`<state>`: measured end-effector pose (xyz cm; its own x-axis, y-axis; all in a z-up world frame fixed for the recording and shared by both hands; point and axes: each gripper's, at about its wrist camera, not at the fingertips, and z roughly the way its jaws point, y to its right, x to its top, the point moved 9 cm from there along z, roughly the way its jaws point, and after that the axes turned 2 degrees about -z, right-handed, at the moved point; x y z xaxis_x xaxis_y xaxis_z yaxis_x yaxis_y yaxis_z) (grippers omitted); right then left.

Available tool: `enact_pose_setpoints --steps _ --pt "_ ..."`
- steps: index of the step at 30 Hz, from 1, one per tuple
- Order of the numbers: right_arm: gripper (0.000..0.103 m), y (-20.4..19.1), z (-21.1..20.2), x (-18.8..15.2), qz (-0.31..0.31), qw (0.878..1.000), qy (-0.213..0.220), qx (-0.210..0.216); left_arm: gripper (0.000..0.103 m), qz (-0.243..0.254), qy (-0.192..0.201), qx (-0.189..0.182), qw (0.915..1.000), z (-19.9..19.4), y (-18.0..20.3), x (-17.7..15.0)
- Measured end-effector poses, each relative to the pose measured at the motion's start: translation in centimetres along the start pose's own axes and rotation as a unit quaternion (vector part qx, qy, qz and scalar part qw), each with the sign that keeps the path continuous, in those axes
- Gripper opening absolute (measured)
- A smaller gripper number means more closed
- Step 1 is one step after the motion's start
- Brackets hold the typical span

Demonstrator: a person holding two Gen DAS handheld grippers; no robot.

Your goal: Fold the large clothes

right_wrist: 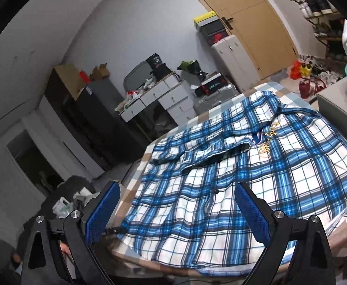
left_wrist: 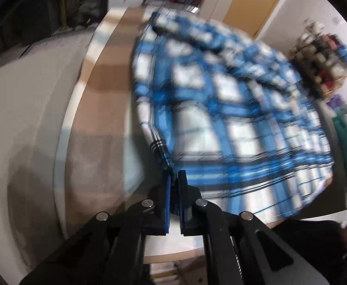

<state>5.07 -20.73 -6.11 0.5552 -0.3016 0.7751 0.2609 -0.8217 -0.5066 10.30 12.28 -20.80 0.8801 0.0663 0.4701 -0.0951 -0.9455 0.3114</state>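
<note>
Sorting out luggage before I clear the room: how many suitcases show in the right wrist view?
2. A white suitcase stands upright by the wooden door; a silver suitcase lies flat past the far end of the table, boxes stacked on it. Clutter may hide others.

Grey walls [right_wrist: 130,23], wooden door [right_wrist: 251,23], cluttered white drawers [right_wrist: 164,99]

Soft woven plaid shirt [right_wrist: 232,190]; matt wooden door [right_wrist: 251,21].

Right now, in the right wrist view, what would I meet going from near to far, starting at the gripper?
Right gripper with jaws open → blue plaid shirt on the checked table → silver suitcase → white suitcase → wooden door.
</note>
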Motion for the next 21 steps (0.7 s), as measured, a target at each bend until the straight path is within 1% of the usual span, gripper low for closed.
enact_pose_setpoints --steps 2,3,4,5,6,7,9,11,12,14,16,18,19,20,21 --pt "0.099 0.0 0.0 -0.1 -0.002 1.0 -0.001 0.0 0.001 -0.004 0.049 -0.064 0.9967 -2.2 1.5 1.2" --pt "0.099 0.0 0.0 -0.1 -0.001 1.0 -0.001 0.001 0.001 -0.012 0.073 -0.095 0.9927 -3.3 1.9 1.8" --pt "0.099 0.0 0.0 -0.1 0.002 1.0 -0.001 0.001 0.001 -0.02 0.083 -0.116 0.9896 -3.7 2.2 2.2" --pt "0.099 0.1 0.0 -0.2 0.005 1.0 -0.002 0.002 0.001 -0.029 0.085 -0.137 0.9865 -3.8 2.3 2.4" --pt "0.099 0.1 0.1 -0.2 0.008 1.0 -0.004 0.002 0.001 -0.036 0.079 -0.142 0.9861 -3.3 2.1 2.5" --pt "0.099 0.2 0.1 -0.2 0.011 1.0 -0.005 0.002 0.001 -0.04 0.07 -0.137 0.9873 -2.5 1.9 2.5" --pt "0.099 0.4 0.0 -0.2 0.016 1.0 -0.006 0.002 0.001 -0.054 0.033 -0.12 0.9908 -0.5 1.1 2.1" --pt "0.099 0.4 -0.1 -0.1 0.018 1.0 -0.004 0.002 0.001 -0.069 0.001 -0.116 0.9909 1.0 0.5 1.7" --pt "0.099 0.4 -0.1 -0.1 0.019 1.0 -0.003 0.002 0.001 -0.078 -0.016 -0.104 0.9914 1.8 0.1 1.4" --pt "0.099 0.5 -0.1 -0.1 0.021 1.0 -0.005 0.001 0.002 -0.09 -0.033 -0.088 0.9915 2.4 -0.4 0.6" --pt "0.099 0.4 -0.1 -0.1 0.021 1.0 -0.005 0.002 0.012 -0.091 -0.051 -0.083 0.991 2.7 -0.2 0.0" --pt "0.099 0.3 -0.2 -0.1 0.018 1.0 -0.003 0.001 0.024 -0.084 -0.044 -0.086 0.9918 2.5 0.2 0.1" --pt "0.099 0.3 -0.2 0.0 0.017 1.0 -0.003 0.001 0.028 -0.076 -0.036 -0.081 0.9932 2.3 0.4 0.2" --pt "0.099 0.3 -0.2 0.0 0.016 1.0 -0.003 0.0 0.04 -0.067 -0.027 -0.07 0.9949 2.1 0.5 0.4" --pt "0.099 0.3 -0.2 0.0 0.016 1.0 -0.002 -0.001 0.051 -0.063 -0.019 -0.051 0.9965 2.0 0.4 0.6"
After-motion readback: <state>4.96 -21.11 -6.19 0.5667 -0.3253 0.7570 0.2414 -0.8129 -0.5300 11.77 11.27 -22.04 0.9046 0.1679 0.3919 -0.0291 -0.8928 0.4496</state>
